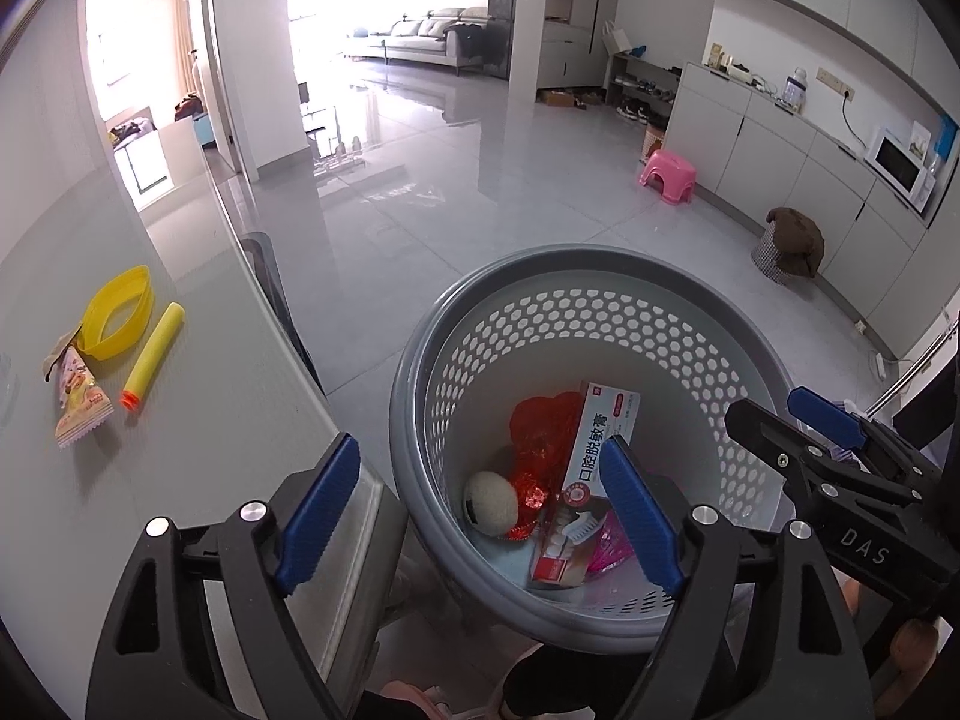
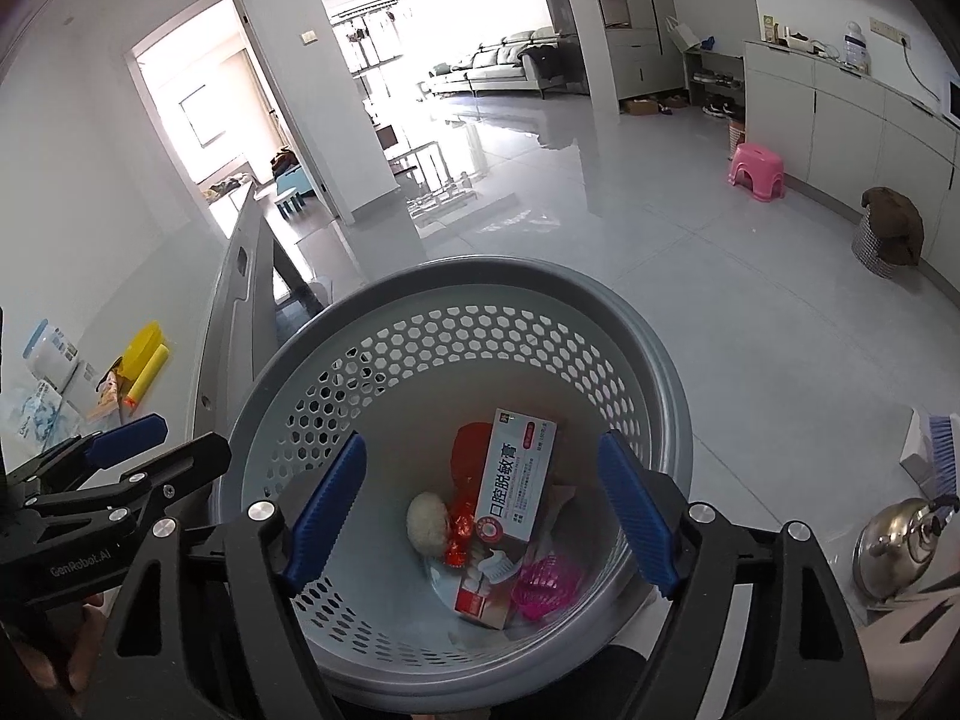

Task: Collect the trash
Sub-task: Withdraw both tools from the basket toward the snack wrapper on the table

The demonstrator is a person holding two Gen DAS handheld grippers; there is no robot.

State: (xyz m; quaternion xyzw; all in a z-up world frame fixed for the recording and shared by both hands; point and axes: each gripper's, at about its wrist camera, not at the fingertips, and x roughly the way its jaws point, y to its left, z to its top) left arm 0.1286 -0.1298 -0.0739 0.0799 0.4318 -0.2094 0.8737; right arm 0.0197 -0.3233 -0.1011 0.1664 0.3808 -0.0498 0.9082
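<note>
A grey perforated trash basket (image 1: 600, 276) (image 2: 480, 282) stands on the floor beside the table. Inside lie a toothpaste box (image 1: 591, 456) (image 2: 510, 492), red foil wrapper (image 1: 534, 432) (image 2: 459, 534), a white ball (image 1: 491, 504) (image 2: 427, 522) and pink plastic (image 2: 543, 588). My left gripper (image 1: 480, 510) is open and empty over the basket's left rim. My right gripper (image 2: 483, 504) is open and empty above the basket. On the table remain a yellow ring (image 1: 117, 312), a yellow foam dart (image 1: 150, 357) and a snack wrapper (image 1: 78, 402).
The grey table (image 1: 198, 420) lies left of the basket, with tissue packs (image 2: 48, 378) further back. A pink stool (image 1: 666, 175), a covered bin (image 1: 786, 252), a steel kettle (image 2: 900, 540) and a brush (image 2: 942, 450) are on the floor at the right.
</note>
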